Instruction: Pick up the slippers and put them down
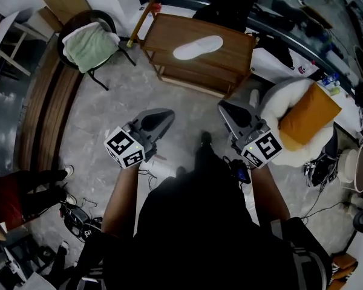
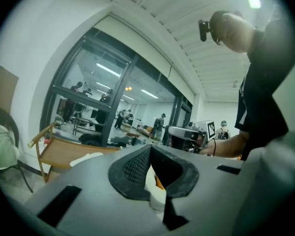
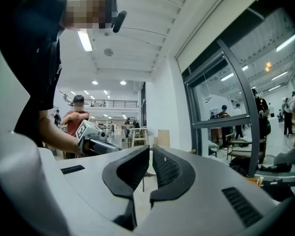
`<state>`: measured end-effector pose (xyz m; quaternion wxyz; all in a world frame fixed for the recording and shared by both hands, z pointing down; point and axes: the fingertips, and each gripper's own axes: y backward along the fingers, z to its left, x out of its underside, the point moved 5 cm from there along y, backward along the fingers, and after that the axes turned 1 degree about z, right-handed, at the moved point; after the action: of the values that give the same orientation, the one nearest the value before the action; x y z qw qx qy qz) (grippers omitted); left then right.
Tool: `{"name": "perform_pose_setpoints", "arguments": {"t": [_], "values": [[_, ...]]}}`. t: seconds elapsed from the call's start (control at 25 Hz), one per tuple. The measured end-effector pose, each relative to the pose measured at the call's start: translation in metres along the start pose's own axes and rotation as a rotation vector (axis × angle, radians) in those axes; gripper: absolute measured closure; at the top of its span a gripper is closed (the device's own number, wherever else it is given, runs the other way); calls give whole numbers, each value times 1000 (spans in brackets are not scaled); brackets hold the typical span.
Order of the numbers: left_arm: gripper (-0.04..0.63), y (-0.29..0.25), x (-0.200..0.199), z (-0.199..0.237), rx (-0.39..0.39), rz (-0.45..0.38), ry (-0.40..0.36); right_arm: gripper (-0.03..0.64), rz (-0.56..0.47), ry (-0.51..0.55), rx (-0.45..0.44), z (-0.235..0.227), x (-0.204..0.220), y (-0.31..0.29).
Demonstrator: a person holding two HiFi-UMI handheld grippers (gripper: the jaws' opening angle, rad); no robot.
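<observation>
The slipper (image 1: pixel 198 47), white and flat, lies on the top of the wooden table (image 1: pixel 169 32) across the stone floor, and it is the only one I can find in any view. Its long axis runs along the length of the table top, one end a little lower to the left in the head view and the other a little higher to the right. It is well apart from both hands and nothing touches it. The left tongs (image 2: pixel 150 150) are clenched, tips together. A scrap of white and orange shows in the hollow behind the tips. It is probably the white round chair (image 1: pixel 272 104) with its orange cushion (image 1: pixel 308 116) seen through the gap rather than anything gripped, though the left gripper view is too cramped to be sure. The right tongs (image 3: pixel 151 150) are drawn in to a thin slit with nothing between the pads. Both are held level and close to the person's body, pointing roughly towards the table. The slipper lies ahead of them and between their two lines. The left tongs are nearer its lower left end and the right tongs nearer its upper right end, so neither hand has a clear lead. Picking it up calls, I judge, for a reach forward across the bare floor, then opening one pair of tongs across the slipper's narrow width rather than along its length.
</observation>
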<state>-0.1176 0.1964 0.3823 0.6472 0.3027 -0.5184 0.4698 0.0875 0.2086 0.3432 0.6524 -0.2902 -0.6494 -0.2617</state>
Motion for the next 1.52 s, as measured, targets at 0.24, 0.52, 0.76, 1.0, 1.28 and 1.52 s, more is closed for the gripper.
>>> {"name": "perform_pose_setpoints", "arguments": {"t": [0.24, 0.52, 0.76, 1.0, 1.28, 1.52], "values": [[583, -60, -18, 44, -66, -2, 25, 584, 6, 15, -41, -87, -6, -19], [583, -99, -41, 88, -163, -5, 44, 584, 5, 18, -105, -165, -17, -45], [583, -117, -45, 114, -209, -1, 87, 584, 24, -4, -153, -198, -10, -67], [583, -124, -34, 153, -217, 2, 154, 584, 58, -17, -190, -214, 4, -102], [583, -131, -1, 223, -214, 39, 272, 584, 125, -49, -171, -245, 20, -151], [582, -138, 29, 296, -185, 99, 356, 584, 212, -65, -152, -267, 32, -211]]}}
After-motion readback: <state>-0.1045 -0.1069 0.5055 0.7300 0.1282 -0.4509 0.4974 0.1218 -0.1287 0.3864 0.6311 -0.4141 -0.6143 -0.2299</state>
